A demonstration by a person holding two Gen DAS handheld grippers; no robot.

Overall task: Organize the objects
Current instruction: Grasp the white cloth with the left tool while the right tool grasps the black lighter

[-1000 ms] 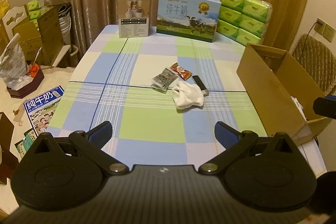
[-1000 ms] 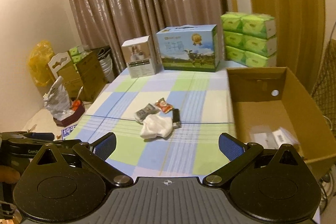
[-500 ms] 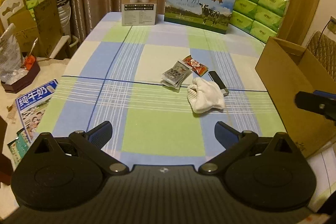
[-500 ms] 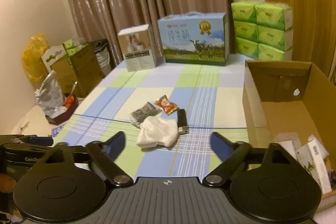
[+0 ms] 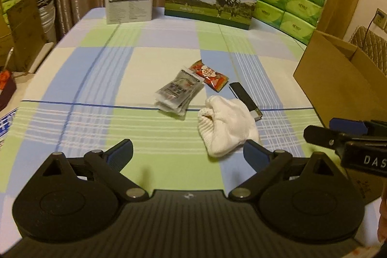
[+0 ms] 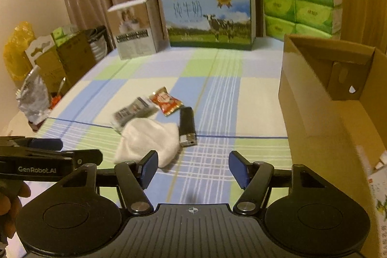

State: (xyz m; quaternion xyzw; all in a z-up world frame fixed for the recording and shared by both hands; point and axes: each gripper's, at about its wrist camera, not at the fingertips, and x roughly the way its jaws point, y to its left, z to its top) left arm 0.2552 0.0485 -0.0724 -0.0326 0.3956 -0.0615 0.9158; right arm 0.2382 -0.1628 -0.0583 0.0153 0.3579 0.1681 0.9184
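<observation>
Sock (image 6: 147, 139), white and crumpled, lies just ahead of the right tool (image 6: 192, 167), whose jaws have just been narrowing and now stand part-way spread with nothing between them; its left pad sits at the sock's near edge, though whether it touches I cannot tell. The left tool (image 5: 188, 153) is spread wide and empty too, its jaws having just narrowed a little, with the same sock just beyond its right pad.

Both tools bear on the one small cluster, so my worry is that they crowd each other (the other tool already shows at the edge of each view).

Further out, the sock overlaps the near end of the black lighter (image 6: 187, 127) and touches the grey sachets (image 6: 131, 113); a pinch on the soft cloth could drag either along or knock the lighter askew. The red snack packet (image 6: 165, 100) lies beyond, beside the sachets. A loose pinch on bunched fabric may also slip during the carry.

To the right stands the open cardboard box (image 6: 312, 93), by my reading the likely destination, its wall rising well above the checked desk (image 6: 217, 79); a low carry could catch on that rim.
</observation>
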